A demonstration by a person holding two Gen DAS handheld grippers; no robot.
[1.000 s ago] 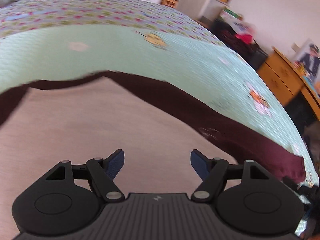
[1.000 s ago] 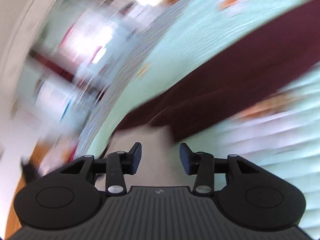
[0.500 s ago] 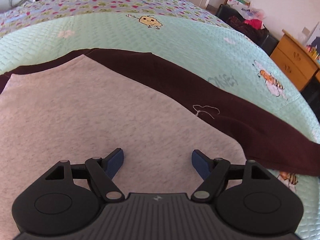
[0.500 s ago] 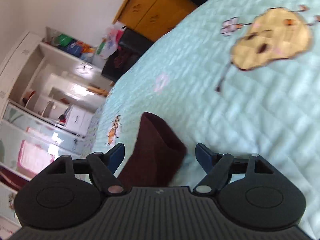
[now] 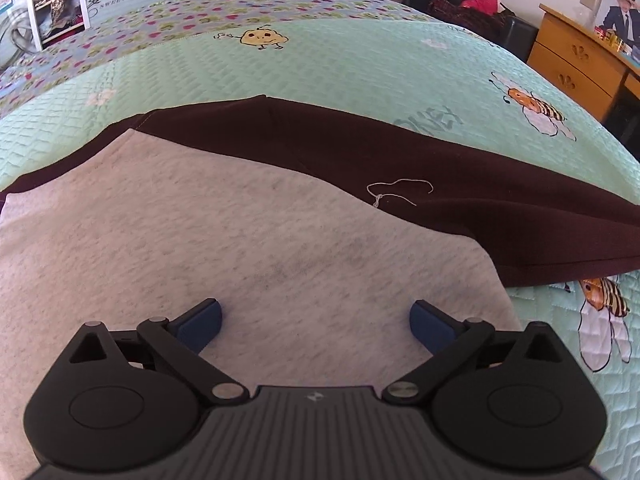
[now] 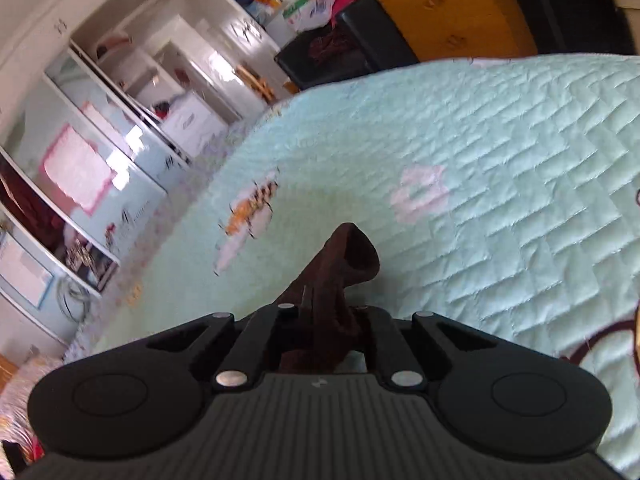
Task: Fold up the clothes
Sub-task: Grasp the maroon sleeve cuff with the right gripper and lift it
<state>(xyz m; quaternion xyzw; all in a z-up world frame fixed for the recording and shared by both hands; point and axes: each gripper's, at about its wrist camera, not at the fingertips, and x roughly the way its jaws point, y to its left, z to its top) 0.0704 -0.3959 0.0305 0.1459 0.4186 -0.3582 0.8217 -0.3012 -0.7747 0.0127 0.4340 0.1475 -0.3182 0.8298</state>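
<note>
A raglan top lies flat on the mint quilted bed (image 5: 360, 68): heather-grey body (image 5: 200, 232) and dark maroon sleeve (image 5: 480, 204) stretching to the right, with a loose white thread (image 5: 396, 190) on it. My left gripper (image 5: 316, 320) hovers open just above the grey body, nothing between its blue pads (image 5: 200, 318). In the right wrist view my right gripper (image 6: 326, 312) is shut on the maroon sleeve cuff (image 6: 344, 260), which sticks up past the fingertips above the quilt (image 6: 500, 200).
A wooden dresser (image 5: 576, 60) stands right of the bed, with a black seat piled with clothes (image 5: 468, 12) behind. White wardrobes and shelves (image 6: 140, 92) line the far wall. A patterned blanket (image 5: 160, 20) covers the bed's far end.
My right gripper has shut on the sleeve cuff, which lay between its open fingers half a second ago. The left gripper has stayed open above the grey body.
</note>
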